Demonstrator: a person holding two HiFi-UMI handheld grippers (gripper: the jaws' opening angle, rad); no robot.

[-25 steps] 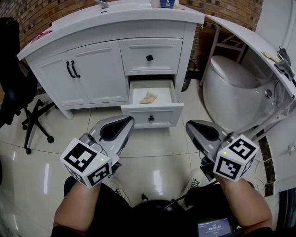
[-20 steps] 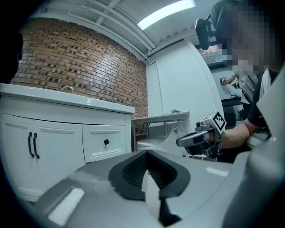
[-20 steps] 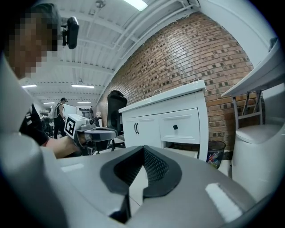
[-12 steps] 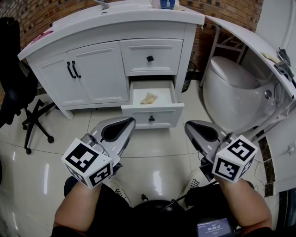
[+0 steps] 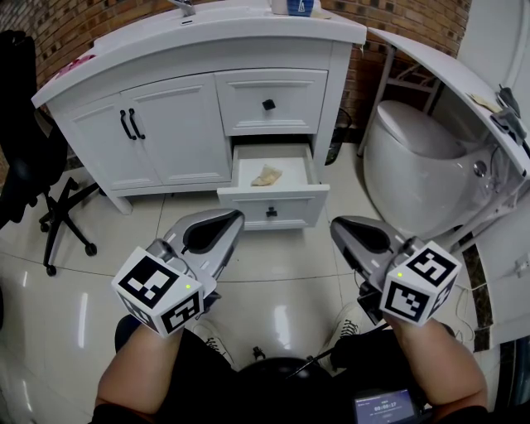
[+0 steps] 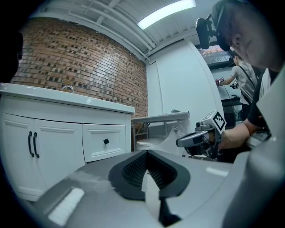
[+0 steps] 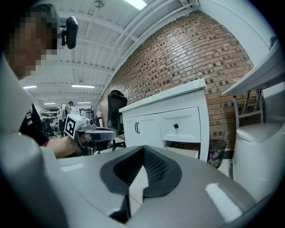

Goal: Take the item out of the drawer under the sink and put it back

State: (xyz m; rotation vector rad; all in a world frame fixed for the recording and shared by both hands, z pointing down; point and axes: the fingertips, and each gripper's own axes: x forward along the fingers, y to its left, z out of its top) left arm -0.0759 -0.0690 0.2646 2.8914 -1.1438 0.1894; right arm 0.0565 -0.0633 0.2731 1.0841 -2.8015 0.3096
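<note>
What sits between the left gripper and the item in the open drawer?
Head view: only the drawer front and floor tile lie between the left gripper and the item; nothing else shows in that stretch.

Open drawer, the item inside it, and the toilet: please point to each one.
open drawer (image 5: 294, 207), head view, its front panel.
item (image 5: 266, 175), head view, its middle.
toilet (image 5: 414, 178), head view, its bowl side.

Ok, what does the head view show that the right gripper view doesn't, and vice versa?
Only the head view: the pale item lying inside the open drawer. Only the right gripper view: the right gripper seen close, jaws together with nothing between, and the ceiling lights. Both: the white vanity, the left gripper and the office chair.
</note>
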